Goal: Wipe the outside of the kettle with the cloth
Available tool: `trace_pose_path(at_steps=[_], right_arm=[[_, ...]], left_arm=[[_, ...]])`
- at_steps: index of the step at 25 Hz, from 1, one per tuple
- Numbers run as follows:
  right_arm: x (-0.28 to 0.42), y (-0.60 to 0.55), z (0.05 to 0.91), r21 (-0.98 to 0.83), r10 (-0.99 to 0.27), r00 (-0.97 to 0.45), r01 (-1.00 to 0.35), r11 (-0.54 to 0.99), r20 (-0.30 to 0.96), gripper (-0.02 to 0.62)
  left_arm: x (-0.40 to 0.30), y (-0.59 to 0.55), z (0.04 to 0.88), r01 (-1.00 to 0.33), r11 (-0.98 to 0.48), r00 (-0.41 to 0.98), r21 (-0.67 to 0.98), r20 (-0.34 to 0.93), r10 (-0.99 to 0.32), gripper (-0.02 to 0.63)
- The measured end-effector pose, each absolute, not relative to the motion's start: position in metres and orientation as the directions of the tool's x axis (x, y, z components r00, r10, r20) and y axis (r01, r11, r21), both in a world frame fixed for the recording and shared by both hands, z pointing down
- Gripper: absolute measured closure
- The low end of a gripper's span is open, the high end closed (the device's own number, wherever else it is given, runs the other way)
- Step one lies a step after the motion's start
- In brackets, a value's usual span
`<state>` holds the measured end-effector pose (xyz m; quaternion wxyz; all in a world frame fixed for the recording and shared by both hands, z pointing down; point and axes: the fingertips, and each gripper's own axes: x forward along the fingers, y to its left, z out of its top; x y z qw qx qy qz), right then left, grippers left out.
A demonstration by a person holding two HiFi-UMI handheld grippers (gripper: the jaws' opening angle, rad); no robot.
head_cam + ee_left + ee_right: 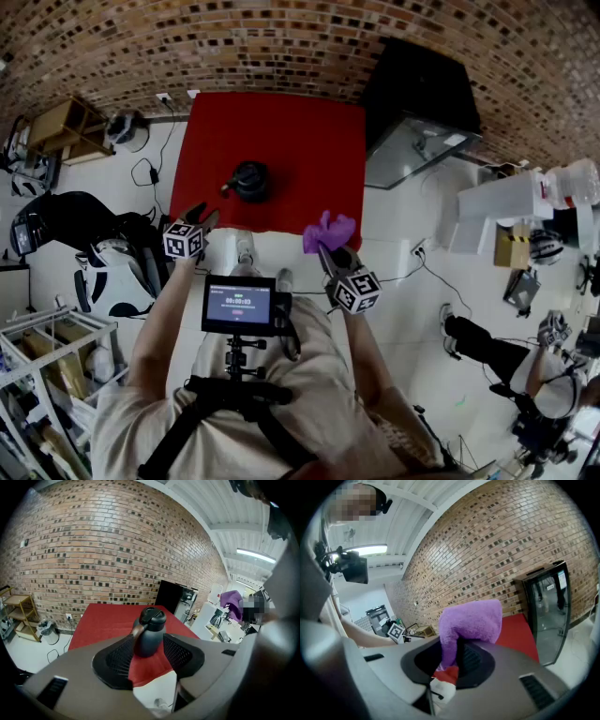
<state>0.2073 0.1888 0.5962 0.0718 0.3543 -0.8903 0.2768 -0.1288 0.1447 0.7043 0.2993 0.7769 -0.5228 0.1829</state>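
Two claws, one kettle, one cloth, one red surface. Kettle (250,180): dark, lidded, upright near the middle of the red surface (281,122), in the upper centre of the head view, handle jutting to frame left; nothing touches it. Left claw (203,217): jaws wide, pads bare, held short of the surface's near edge; its own view lines the kettle (150,632) up between the jaws, but well beyond them. Right claw (328,249): closed on the purple cloth (328,231), pinched at one end so that most of it flops free above the jaws (471,625); it is also off the surface, lower right of the kettle. Wiping not yet begun, by this reading. Hazards: an unsteadied kettle would likely slide or tip under a sideways push from the cloth; a narrow pinch may let the cloth drag out on contact; hard jaw tips could scrape the kettle's body if the loose fold bunches aside.
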Motion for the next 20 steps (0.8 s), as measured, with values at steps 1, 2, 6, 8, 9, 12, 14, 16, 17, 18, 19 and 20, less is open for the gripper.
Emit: trace_pose_path(at_steps=[1, 2, 6, 8, 9, 12, 14, 16, 17, 18, 19, 20], right_arm=[[0.201, 0.183, 0.595, -0.442, -0.594, -0.738, -0.671, 0.595, 0.321, 0.515], [0.196, 0.177, 0.594, -0.442, -0.596, -0.737, -0.672, 0.594, 0.319, 0.515], [0.178, 0.155, 0.593, -0.441, -0.609, -0.720, -0.689, 0.574, 0.332, 0.515], [0.168, 0.143, 0.593, -0.442, -0.617, -0.712, -0.697, 0.564, 0.334, 0.515], [0.162, 0.137, 0.593, -0.441, -0.620, -0.709, -0.700, 0.562, 0.335, 0.515], [0.141, 0.119, 0.594, -0.436, -0.625, -0.703, -0.706, 0.558, 0.338, 0.515], [0.131, 0.109, 0.592, -0.436, -0.631, -0.694, -0.714, 0.547, 0.346, 0.515], [0.125, 0.100, 0.591, -0.438, -0.641, -0.680, -0.727, 0.528, 0.356, 0.515], [0.123, 0.096, 0.592, -0.438, -0.646, -0.671, -0.735, 0.518, 0.362, 0.515], [0.122, 0.093, 0.594, -0.437, -0.651, -0.662, -0.743, 0.506, 0.371, 0.515], [0.121, 0.091, 0.597, -0.435, -0.655, -0.652, -0.752, 0.494, 0.382, 0.515], [0.119, 0.089, 0.600, -0.433, -0.658, -0.642, -0.761, 0.483, 0.393, 0.515]], left_arm=[[-0.130, 0.138, 0.708, -0.918, -0.285, 0.395, 0.274, 0.601, -0.695, 0.407], [-0.131, 0.132, 0.712, -0.915, -0.294, 0.404, 0.277, 0.604, -0.688, 0.407], [-0.133, 0.108, 0.726, -0.891, -0.308, 0.452, 0.332, 0.597, -0.663, 0.383], [-0.132, 0.098, 0.734, -0.878, -0.331, 0.478, 0.345, 0.608, -0.634, 0.370], [-0.132, 0.093, 0.738, -0.872, -0.348, 0.490, 0.345, 0.616, -0.617, 0.368], [-0.131, 0.084, 0.753, -0.845, -0.411, 0.531, 0.343, 0.636, -0.560, 0.350], [-0.129, 0.081, 0.763, -0.820, -0.458, 0.561, 0.344, 0.645, -0.519, 0.350], [-0.124, 0.077, 0.770, -0.789, -0.505, 0.592, 0.349, 0.651, -0.476, 0.350], [-0.121, 0.076, 0.773, -0.771, -0.527, 0.611, 0.357, 0.648, -0.455, 0.350], [-0.117, 0.075, 0.776, -0.751, -0.548, 0.633, 0.369, 0.641, -0.435, 0.350], [-0.114, 0.075, 0.777, -0.728, -0.570, 0.656, 0.382, 0.630, -0.416, 0.350], [-0.111, 0.075, 0.778, -0.705, -0.591, 0.678, 0.392, 0.617, -0.399, 0.350]])
